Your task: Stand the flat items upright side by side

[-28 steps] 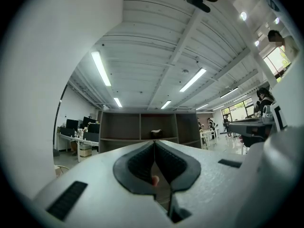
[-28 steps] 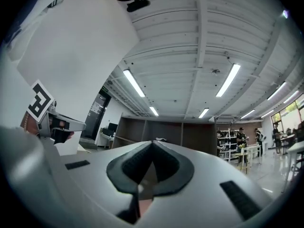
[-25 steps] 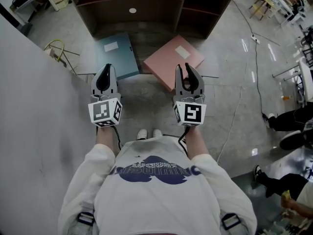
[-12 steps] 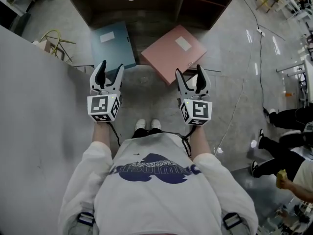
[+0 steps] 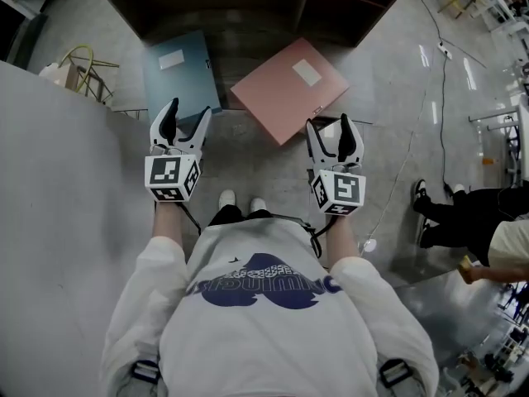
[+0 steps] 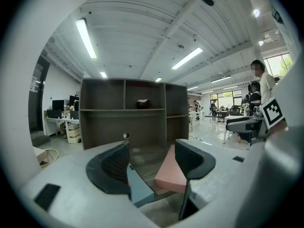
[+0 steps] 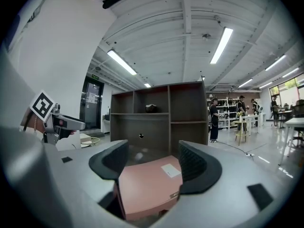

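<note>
Grey concrete floor [image 5: 248,168] fills the head view, with one pale wall [image 5: 58,188] along the left and one dark shelf [image 5: 248,7] at the top. Two folders lie flat at the foot of the shelf, neither yet upright.

The blue folder [image 5: 178,69] is on the left, roughly square to the shelf, with one white label. Below it in the head view, the left gripper [image 5: 188,107] hangs with its tips over the folder's near edge. Its jaws have just been opening and now stand wide apart, gripping nothing. In the left gripper view the blue folder [image 6: 140,191] and the pink one [image 6: 171,172] both show through the gap, down on the floor ahead of the jaws and untouched.

The pink folder [image 5: 289,85] sits just right of the blue one, turned cornerwise, a narrow gap between them. It also bears one white label. The right gripper [image 5: 330,122] is just off its near right edge. Its jaws have likewise been opening and stand released, with nothing between the pads. The right gripper view shows the pink folder [image 7: 147,184] lying beyond them.

One cable [image 5: 413,139] runs down the floor further right, and two people [image 5: 463,213] show partly at the right edge.
</note>
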`<move>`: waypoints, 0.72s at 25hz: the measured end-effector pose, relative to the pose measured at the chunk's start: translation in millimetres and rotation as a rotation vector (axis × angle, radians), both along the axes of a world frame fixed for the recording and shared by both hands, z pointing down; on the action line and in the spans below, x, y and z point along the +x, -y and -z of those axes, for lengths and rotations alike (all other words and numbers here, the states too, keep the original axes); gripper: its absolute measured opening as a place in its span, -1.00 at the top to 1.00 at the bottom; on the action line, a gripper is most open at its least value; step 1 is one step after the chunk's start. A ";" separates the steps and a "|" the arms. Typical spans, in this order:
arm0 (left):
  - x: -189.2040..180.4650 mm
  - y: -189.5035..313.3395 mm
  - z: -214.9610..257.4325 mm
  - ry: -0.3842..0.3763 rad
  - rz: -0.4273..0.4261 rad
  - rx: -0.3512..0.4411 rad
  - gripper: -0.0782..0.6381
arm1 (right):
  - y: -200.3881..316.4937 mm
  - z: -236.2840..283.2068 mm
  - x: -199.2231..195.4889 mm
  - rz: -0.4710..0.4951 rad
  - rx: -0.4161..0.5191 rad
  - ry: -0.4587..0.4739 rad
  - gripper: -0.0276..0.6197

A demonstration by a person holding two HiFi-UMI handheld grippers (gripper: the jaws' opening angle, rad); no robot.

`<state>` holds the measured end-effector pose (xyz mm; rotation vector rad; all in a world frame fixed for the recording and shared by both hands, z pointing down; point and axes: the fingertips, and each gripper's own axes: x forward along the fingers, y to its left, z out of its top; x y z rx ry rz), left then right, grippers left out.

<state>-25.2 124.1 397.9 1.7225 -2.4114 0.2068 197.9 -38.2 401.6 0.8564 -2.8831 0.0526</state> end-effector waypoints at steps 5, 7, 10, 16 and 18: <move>-9.8 21.1 -11.9 -0.002 -0.045 -0.030 -0.01 | 10.8 -11.4 -8.1 -0.024 -0.018 -0.017 -0.07; -17.2 32.0 -19.6 -0.003 -0.067 -0.047 -0.01 | 16.2 -18.5 -14.3 -0.040 -0.026 -0.029 -0.07; -29.1 49.8 -34.0 -0.026 -0.118 -0.086 -0.03 | 24.9 -29.0 -24.3 -0.083 -0.050 -0.051 -0.08; -48.0 92.6 -57.6 -0.082 -0.286 -0.166 -0.03 | 39.9 -44.0 -47.4 -0.175 -0.096 -0.098 -0.09; -48.6 106.8 -68.1 -0.106 -0.358 -0.206 -0.03 | 44.2 -49.6 -51.0 -0.209 -0.112 -0.110 -0.10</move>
